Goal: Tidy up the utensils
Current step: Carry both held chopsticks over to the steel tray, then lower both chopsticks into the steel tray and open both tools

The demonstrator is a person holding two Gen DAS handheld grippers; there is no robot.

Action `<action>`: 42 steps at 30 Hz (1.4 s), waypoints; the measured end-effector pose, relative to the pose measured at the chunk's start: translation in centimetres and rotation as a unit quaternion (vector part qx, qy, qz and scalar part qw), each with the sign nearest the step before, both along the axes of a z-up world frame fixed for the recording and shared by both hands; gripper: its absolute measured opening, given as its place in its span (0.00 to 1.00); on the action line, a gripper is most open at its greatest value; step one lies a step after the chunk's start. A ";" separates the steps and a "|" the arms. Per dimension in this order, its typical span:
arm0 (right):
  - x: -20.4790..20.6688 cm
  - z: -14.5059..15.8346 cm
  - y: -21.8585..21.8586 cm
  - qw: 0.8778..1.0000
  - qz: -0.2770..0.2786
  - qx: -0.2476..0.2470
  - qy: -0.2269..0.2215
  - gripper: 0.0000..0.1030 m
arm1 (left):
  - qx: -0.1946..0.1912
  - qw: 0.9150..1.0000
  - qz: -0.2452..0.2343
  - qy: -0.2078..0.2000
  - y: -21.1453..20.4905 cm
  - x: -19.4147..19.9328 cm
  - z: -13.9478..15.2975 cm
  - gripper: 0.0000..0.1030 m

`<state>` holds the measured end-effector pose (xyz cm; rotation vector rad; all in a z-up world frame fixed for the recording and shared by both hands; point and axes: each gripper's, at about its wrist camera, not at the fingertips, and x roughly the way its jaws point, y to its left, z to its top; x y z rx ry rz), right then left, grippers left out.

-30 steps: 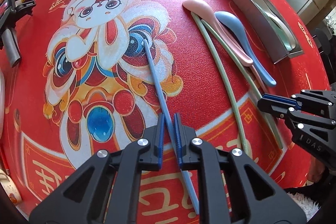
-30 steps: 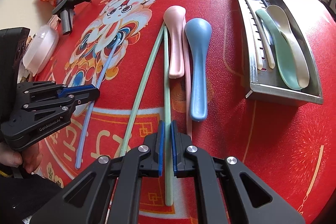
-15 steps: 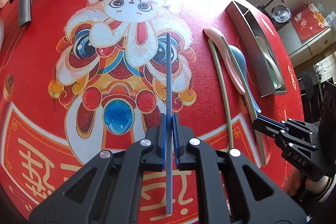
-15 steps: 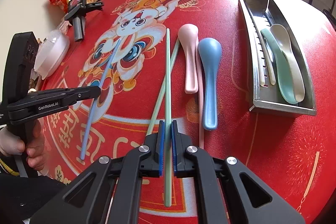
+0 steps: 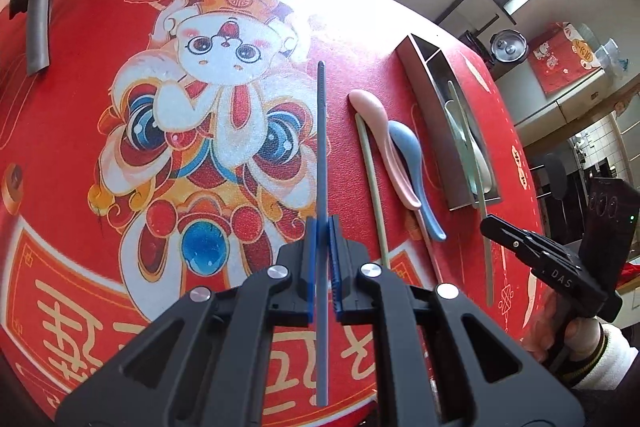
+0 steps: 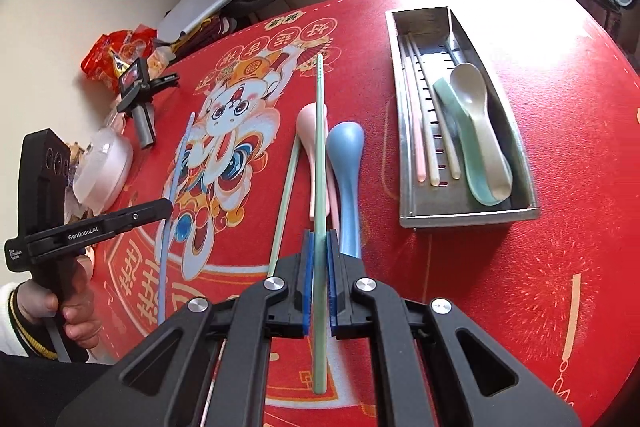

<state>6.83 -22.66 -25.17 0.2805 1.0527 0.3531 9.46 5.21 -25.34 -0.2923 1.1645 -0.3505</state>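
Wrist views downward (shared table (image 5: 100,27))

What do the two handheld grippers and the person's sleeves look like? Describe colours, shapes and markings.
Both the left gripper and the right gripper are matte black, with triangular cut-outs, silver screws and blue ribbed pads. White lettering marks their sides. The sleeves are white with dark, yellow-striped cuffs.

Left tongs (image 5: 323,227) and right tongs (image 6: 319,241) both clamped tight, angled steeply downward

My left gripper (image 5: 323,255) has closed on the slim blue plastic chopstick (image 5: 321,147) and raised it off the red printed tablecloth (image 5: 100,47); my right gripper (image 6: 319,267) has likewise lifted the pale green plastic chopstick (image 6: 319,147) clear.
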 end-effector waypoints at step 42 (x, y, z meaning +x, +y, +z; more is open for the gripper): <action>11.1 -1.8 -8.8 0.996 -0.071 -0.054 0.019 0.06 | -0.064 0.994 -0.028 0.079 -21.8 18.9 -2.4 0.10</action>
